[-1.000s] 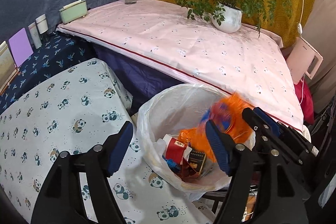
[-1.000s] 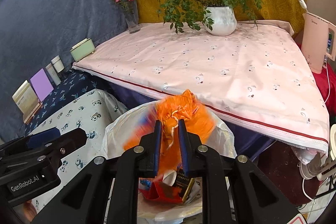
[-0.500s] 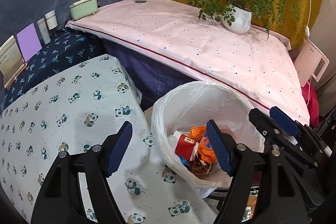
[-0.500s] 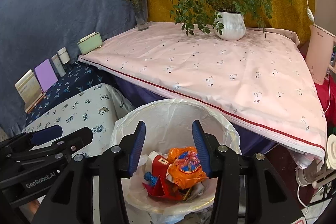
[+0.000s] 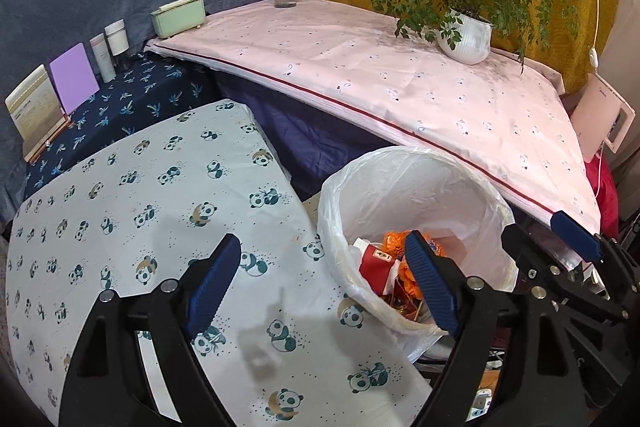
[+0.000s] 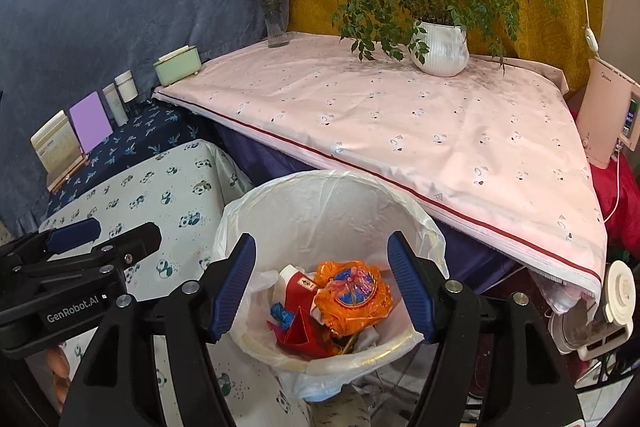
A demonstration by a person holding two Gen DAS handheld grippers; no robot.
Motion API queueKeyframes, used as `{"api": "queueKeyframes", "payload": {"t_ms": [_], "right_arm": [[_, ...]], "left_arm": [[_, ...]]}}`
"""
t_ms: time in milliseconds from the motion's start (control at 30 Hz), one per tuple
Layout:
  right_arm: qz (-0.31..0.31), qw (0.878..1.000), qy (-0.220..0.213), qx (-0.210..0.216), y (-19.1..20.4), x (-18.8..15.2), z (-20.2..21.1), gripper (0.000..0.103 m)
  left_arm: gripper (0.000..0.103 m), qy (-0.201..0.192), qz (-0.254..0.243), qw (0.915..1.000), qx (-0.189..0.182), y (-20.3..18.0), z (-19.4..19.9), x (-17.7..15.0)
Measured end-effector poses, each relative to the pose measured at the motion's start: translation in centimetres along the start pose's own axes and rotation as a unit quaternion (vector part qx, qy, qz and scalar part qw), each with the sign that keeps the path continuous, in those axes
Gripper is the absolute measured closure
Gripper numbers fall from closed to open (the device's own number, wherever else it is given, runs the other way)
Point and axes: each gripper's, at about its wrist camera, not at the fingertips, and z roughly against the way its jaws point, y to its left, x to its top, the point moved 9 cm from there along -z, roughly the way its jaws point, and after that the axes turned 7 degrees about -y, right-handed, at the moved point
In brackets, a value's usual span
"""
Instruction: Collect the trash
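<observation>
Left gripper point(image 5: 326, 285) hovering over the panda-print table point(image 5: 132, 211) with fingers point(image 5: 214, 283) spread wide and holding nothing, the white-lined bin point(image 5: 412, 187) sitting just beside the table edge with an orange wrapper point(image 5: 394, 241) and a red carton point(image 5: 378, 261) lying inside. Right gripper point(image 6: 322, 285) hanging directly above the bin point(image 6: 332, 195), fingers point(image 6: 236, 283) apart and gripping nothing, orange wrapper point(image 6: 352, 295) resting on top of the red carton point(image 6: 298, 285) and other scraps.
</observation>
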Motion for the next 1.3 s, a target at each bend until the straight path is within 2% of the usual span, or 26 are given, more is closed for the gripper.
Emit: {"api": "queueKeyframes", "payload": {"t_ms": [567, 700, 867, 1100, 1233, 1300], "right_arm": [[0.016, 1.0, 0.018, -0.007, 1.0, -2.5, 0.9, 0.029], [0.022, 0.999, 0.025, -0.008, 1.3, -3.5, 1.1, 0.027], [0.027, 0.999, 0.029, -0.009, 1.5, -4.6, 1.5, 0.02], [0.034, 0.999, 0.028, -0.008, 1.8, -5.4, 2.0, 0.019], [0.045, 0.999, 0.026, -0.008, 2.2, -6.0, 2.2, 0.007], [0.05, 0.998, 0.023, -0.008, 2.3, -6.1, 2.3, 0.007]], "left_arm": [[0.021, 0.013, 0.0, 0.9997, 0.02, 1.9, 1.1, -3.1], [0.016, 0.017, 0.001, 0.9995, 0.026, 2.3, 1.3, -4.3], [0.015, 0.022, 0.004, 0.9991, 0.034, 2.8, 1.4, -5.4], [0.012, 0.024, 0.005, 0.9987, 0.044, 3.3, 1.8, -6.5], [0.01, 0.022, 0.004, 0.9984, 0.053, 3.6, 2.1, -7.1], [0.009, 0.024, 0.005, 0.9983, 0.053, 3.5, 2.0, -7.4]]}}
